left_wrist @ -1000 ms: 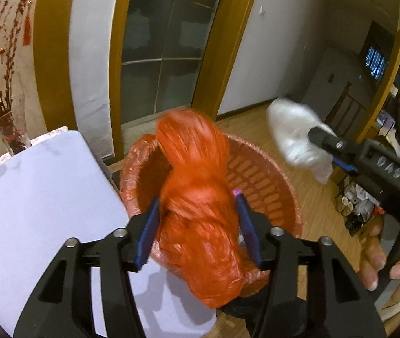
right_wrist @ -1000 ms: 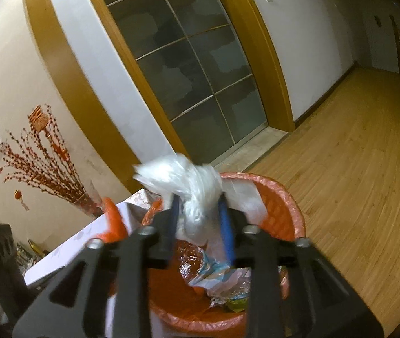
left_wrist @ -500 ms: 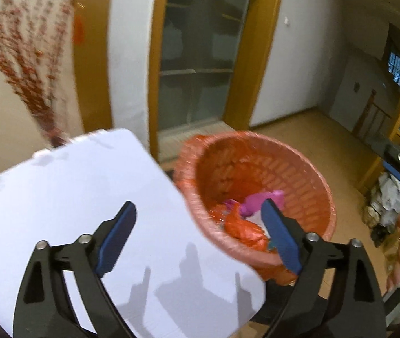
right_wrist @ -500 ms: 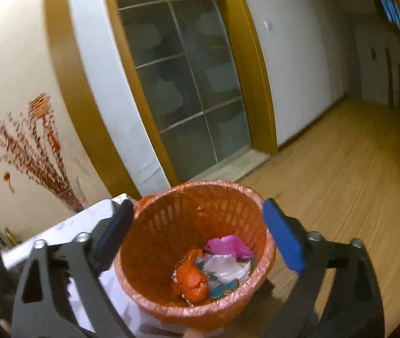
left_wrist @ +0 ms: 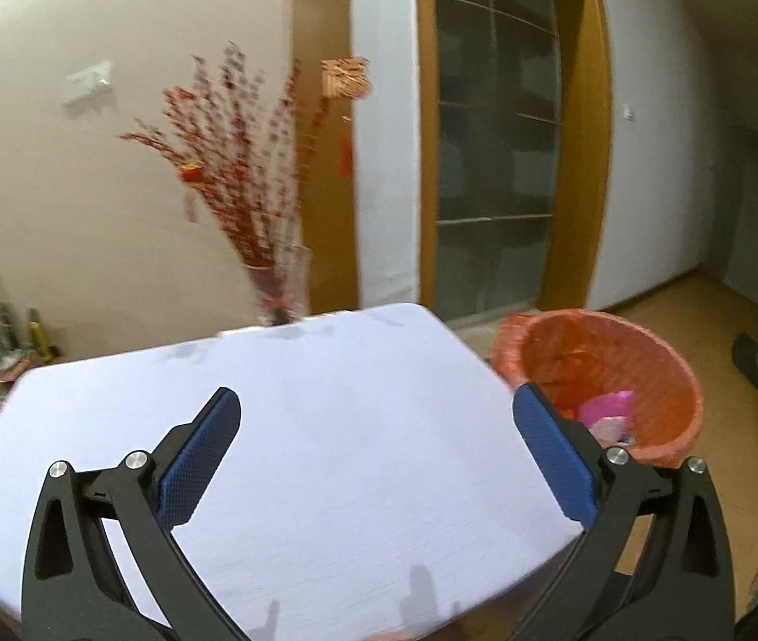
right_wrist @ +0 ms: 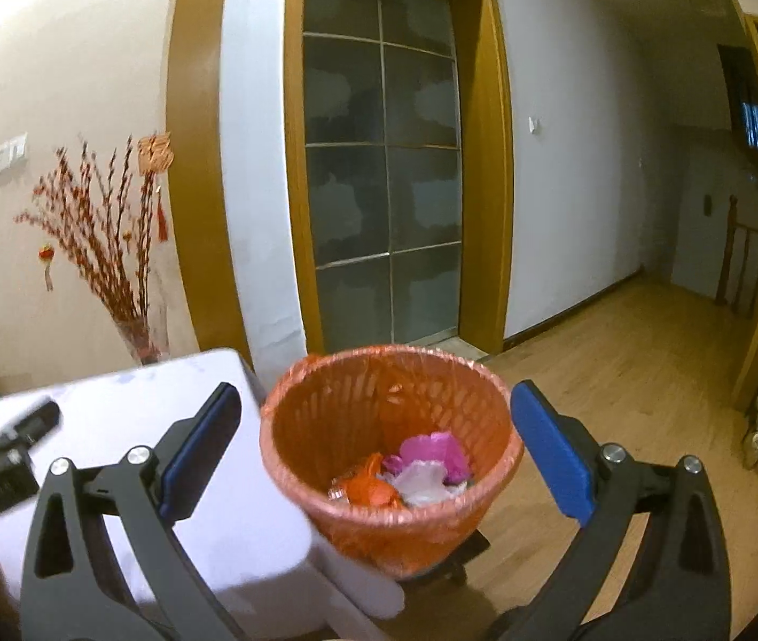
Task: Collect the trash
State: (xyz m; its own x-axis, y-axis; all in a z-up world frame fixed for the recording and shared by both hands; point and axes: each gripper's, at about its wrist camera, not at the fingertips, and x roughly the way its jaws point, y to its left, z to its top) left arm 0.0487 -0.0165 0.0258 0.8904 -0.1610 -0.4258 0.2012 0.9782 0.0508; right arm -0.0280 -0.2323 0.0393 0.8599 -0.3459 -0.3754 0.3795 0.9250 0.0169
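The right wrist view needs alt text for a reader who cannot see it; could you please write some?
An orange trash basket, lined with an orange bag and holding crumpled orange, pink and white trash, stands on a wooden floor beside a white table, framed between the open, empty right tongs. Behind it are a dark glass door and a vase of red branches.

Table [left_wrist: 325,427] at left, basket [right_wrist: 389,481] just beside its right edge, on the floor [right_wrist: 619,400]. Trash [right_wrist: 405,475] inside basket. Vase [left_wrist: 280,288] behind table, against wall [left_wrist: 85,213].
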